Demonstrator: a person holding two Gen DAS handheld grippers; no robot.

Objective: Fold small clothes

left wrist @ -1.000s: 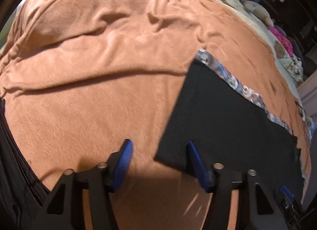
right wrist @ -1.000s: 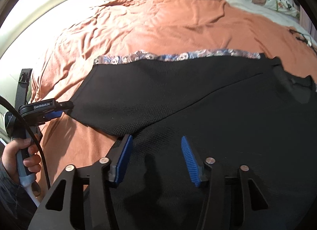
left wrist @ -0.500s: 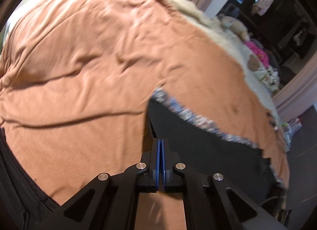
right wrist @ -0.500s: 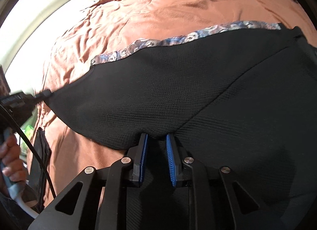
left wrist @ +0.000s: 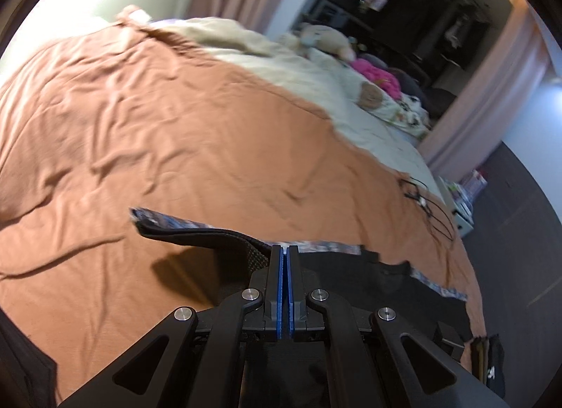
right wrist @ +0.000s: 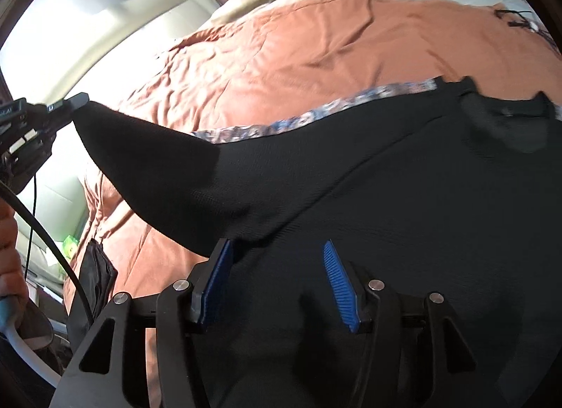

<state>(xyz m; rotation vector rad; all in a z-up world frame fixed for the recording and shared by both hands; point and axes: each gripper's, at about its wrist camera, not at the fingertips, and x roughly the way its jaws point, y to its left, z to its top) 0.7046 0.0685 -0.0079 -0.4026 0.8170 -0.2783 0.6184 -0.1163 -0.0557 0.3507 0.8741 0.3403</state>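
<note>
A black knit garment (right wrist: 404,190) with a patterned blue-grey band (right wrist: 316,114) along its far edge lies on the orange bedspread (right wrist: 298,39). My left gripper (left wrist: 285,250) is shut on the garment's sleeve end (left wrist: 210,237) and holds it lifted off the bed; it also shows in the right wrist view (right wrist: 75,100), with the sleeve stretched up to it. My right gripper (right wrist: 277,250) is open, its blue pads (right wrist: 337,281) just above the black cloth near the sleeve seam.
The orange bedspread (left wrist: 158,120) covers the bed. Cream bedding (left wrist: 298,67), a plush toy (left wrist: 326,37) and pink clothes (left wrist: 377,74) lie at the far end. Black cables (left wrist: 421,197) lie near the bed's right edge. A black item (right wrist: 93,278) hangs at the bed's left side.
My left gripper, shut on the sleeve end, has lifted it off the bed. My right gripper, half a second ago nearly shut on the cloth, has opened.
</note>
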